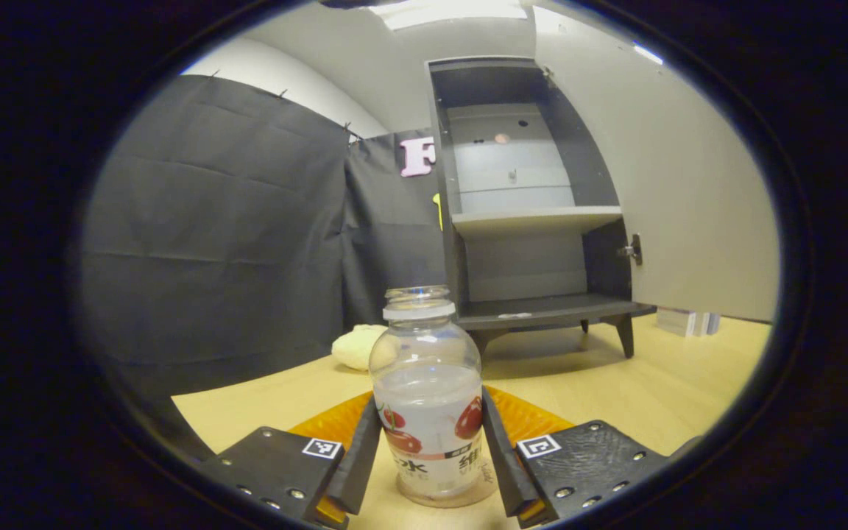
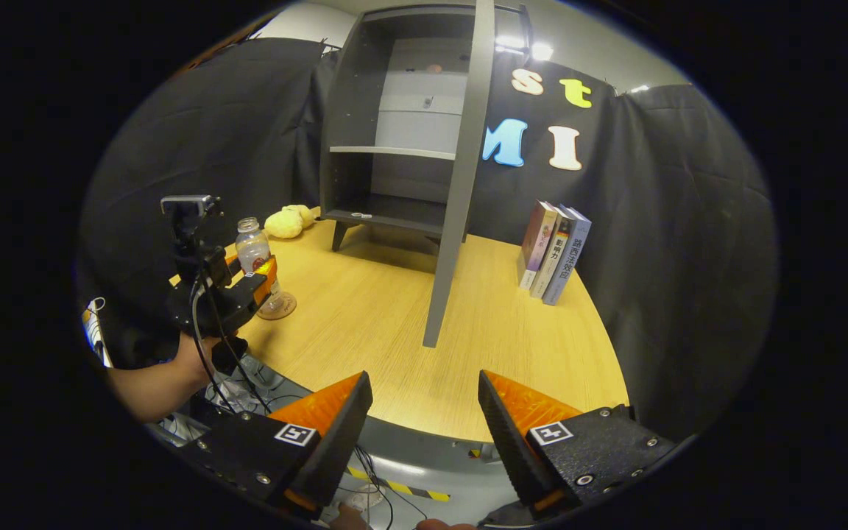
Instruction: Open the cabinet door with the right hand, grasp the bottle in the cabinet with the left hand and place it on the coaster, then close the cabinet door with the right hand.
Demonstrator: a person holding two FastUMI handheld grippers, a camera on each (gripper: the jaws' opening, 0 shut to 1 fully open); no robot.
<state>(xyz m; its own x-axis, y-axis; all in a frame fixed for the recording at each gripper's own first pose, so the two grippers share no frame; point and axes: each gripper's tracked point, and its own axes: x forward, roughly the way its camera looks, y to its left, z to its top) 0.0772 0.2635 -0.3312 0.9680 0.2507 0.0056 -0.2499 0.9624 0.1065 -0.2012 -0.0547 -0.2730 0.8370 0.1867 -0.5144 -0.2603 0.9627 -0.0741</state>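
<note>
A clear bottle [image 1: 428, 390] with a white cap and a fruit label stands upright on a round coaster [image 1: 484, 492] on the wooden table. My left gripper [image 1: 430, 403] is shut on it, a finger against each side of its body. The right gripper view shows the same bottle [image 2: 251, 246] on the coaster [image 2: 282, 308], held by the left gripper [image 2: 251, 283] near the table's left edge. The dark cabinet [image 1: 527, 213] [image 2: 387, 132] stands behind with its door [image 1: 659, 184] [image 2: 461, 169] swung wide and its shelves bare. My right gripper [image 2: 424, 412] is open over the table's front edge, holding nothing.
Three books [image 2: 553, 254] stand upright to the right of the cabinet by the wall. A yellow soft toy [image 2: 288, 221] [image 1: 356, 346] lies left of the cabinet's legs. A hand and forearm [image 2: 159, 379] hold the left gripper. Cables hang below the table's front edge.
</note>
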